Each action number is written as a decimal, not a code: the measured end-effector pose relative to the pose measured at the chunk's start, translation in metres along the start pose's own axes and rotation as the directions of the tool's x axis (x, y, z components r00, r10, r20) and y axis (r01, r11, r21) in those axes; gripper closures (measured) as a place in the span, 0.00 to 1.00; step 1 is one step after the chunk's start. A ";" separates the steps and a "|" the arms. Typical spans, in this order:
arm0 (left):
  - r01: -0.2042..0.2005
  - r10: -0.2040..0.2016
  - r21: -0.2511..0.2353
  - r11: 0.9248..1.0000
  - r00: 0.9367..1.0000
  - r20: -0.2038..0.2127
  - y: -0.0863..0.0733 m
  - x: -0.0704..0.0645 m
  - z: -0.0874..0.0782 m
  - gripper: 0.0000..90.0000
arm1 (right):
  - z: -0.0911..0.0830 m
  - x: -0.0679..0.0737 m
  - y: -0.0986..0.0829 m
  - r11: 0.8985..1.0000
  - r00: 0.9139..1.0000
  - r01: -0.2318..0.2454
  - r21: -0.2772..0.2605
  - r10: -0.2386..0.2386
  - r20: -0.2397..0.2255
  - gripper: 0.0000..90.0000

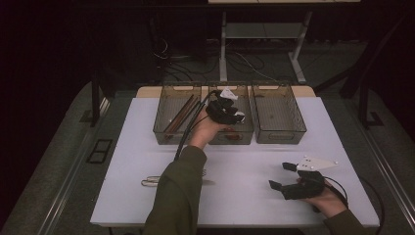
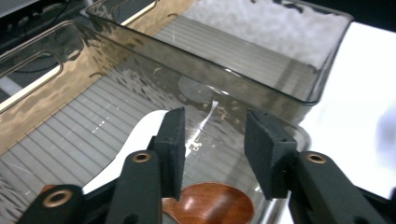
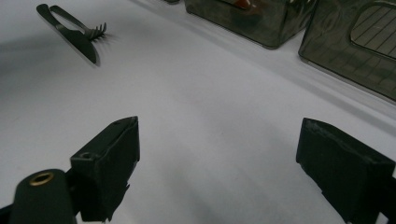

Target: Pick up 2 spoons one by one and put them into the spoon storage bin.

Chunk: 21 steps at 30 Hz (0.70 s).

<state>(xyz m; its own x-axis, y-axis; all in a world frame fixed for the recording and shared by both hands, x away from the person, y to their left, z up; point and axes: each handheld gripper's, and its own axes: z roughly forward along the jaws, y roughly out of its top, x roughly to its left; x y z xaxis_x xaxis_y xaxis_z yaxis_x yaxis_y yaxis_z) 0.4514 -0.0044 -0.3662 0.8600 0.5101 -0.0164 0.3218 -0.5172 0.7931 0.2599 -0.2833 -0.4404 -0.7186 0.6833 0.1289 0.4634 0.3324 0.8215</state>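
Observation:
Three smoky clear bins stand in a row at the back of the white table (image 1: 254,161). A hand holds my left gripper (image 1: 229,113) over the middle bin (image 1: 244,133). Its jaws (image 2: 215,149) stand open with nothing between them. Below them, on the ribbed floor of that bin, lie a reddish wooden spoon (image 2: 211,204) and a white spoon (image 2: 142,133). My right gripper (image 1: 280,176) rests low at the front right of the table. Its jaws (image 3: 233,158) are spread wide over bare tabletop. A metal knife and fork (image 1: 152,180) lie together near the front left.
The left bin (image 1: 166,128) holds several long brown sticks (image 1: 182,113). The right bin (image 1: 279,115) has nothing visible in it. In the right gripper view the knife and fork (image 3: 74,33) lie far off. The person's left sleeve (image 1: 178,196) crosses the front middle of the table.

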 end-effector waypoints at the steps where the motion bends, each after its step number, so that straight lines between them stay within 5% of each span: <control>1: 0.009 -0.009 0.002 1.000 1.000 0.006 -0.001 -0.001 -0.003 0.59 | 0.000 0.000 0.000 1.000 1.000 0.000 0.001 0.000 0.001 0.15; 5: -0.009 0.009 -0.014 1.000 1.000 -0.008 -0.005 -0.007 -0.016 0.52 | 0.000 0.000 0.000 1.000 1.000 0.001 0.006 -0.001 0.003 0.15; 21: -0.021 0.021 -0.014 1.000 0.998 0.053 -0.033 -0.029 -0.052 0.33 | 0.002 -0.002 -0.001 1.000 1.000 -0.004 0.010 0.004 0.014 0.15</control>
<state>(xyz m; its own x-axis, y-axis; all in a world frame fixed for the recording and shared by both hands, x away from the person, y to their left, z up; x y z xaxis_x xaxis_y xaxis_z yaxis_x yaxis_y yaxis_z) 0.3955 0.0335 -0.3599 0.8864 0.4618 -0.0316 0.2983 -0.5177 0.8018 0.2620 -0.2834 -0.4425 -0.7096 0.6935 0.1245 0.4715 0.3361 0.8153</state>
